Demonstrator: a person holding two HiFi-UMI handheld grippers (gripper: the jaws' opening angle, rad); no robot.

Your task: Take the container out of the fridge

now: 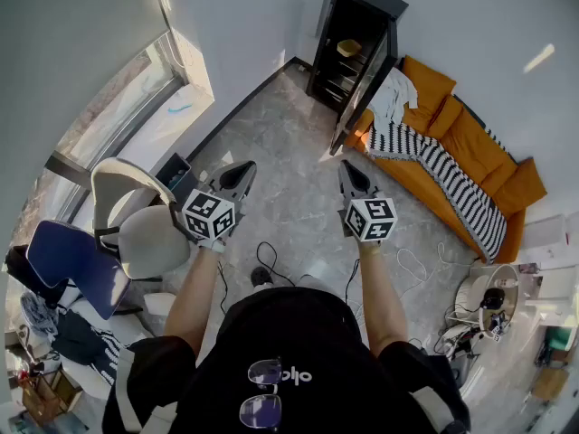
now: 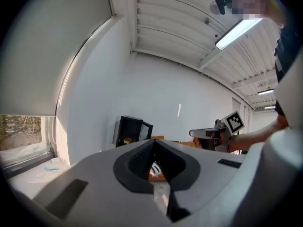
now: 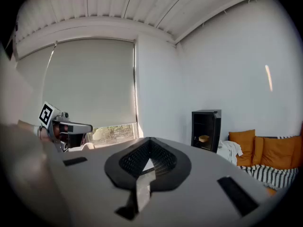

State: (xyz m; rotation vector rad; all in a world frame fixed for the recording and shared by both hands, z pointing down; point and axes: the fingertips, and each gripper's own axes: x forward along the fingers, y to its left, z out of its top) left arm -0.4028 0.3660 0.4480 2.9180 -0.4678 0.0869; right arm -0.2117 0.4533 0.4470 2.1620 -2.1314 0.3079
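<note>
Head view: the person stands well apart from the fridge (image 1: 357, 12), whose door (image 1: 369, 80) is open; the container (image 1: 348, 48) sits on a shelf inside it. The left gripper (image 1: 242, 172) and right gripper (image 1: 347, 172) are held side by side, pointing toward the fridge, neither near it. The task is judged barely begun: the door is open, but approach, grasp and withdrawal are all left to do.

Left gripper view and right gripper view: each pair of jaws is pressed together at the tips with nothing between them, a detail the head view does not resolve. Only the head view shows the floor (image 1: 289, 134) before the fridge and the sofa (image 1: 470, 143) beside it.
</note>
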